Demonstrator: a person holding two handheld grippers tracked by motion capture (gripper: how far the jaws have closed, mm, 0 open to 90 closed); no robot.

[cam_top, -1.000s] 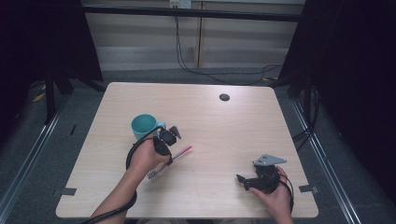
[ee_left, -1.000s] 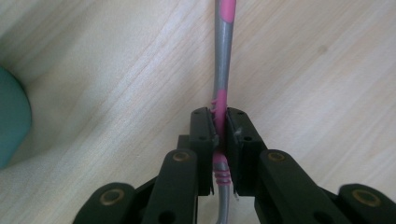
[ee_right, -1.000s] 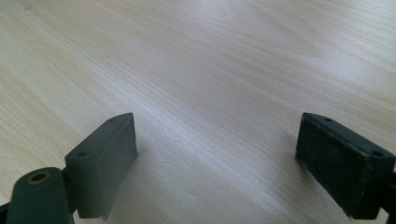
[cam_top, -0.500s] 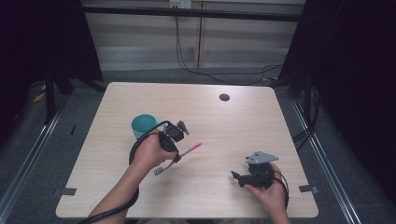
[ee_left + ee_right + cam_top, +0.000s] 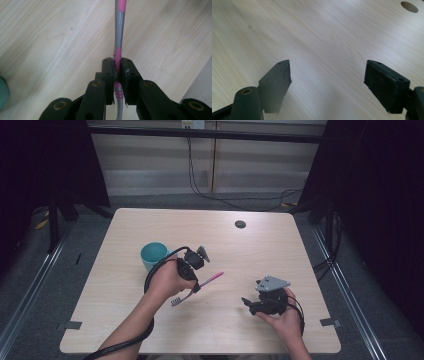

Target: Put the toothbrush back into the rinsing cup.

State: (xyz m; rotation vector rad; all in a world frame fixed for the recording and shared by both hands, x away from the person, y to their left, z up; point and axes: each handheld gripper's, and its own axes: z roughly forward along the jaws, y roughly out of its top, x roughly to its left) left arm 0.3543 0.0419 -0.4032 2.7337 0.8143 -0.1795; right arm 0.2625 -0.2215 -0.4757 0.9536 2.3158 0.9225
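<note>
even overhead light, dark surroundings; close jaws perhaps slightly blurred.

Pink-grey toothbrush (image 5: 196, 287) clamped mid-handle, just beside teal cup (image 5: 153, 255).

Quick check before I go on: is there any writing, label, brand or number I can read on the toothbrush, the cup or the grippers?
None can be read.
Toothbrush: pink and grey handle, no print showing.
Cup: plain teal, no label.
Left gripper and right gripper: plain black jaws, no markings.

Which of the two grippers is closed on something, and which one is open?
The left gripper is shut on the pink-and-grey toothbrush; the right gripper stands wide open, holding nothing.
</note>
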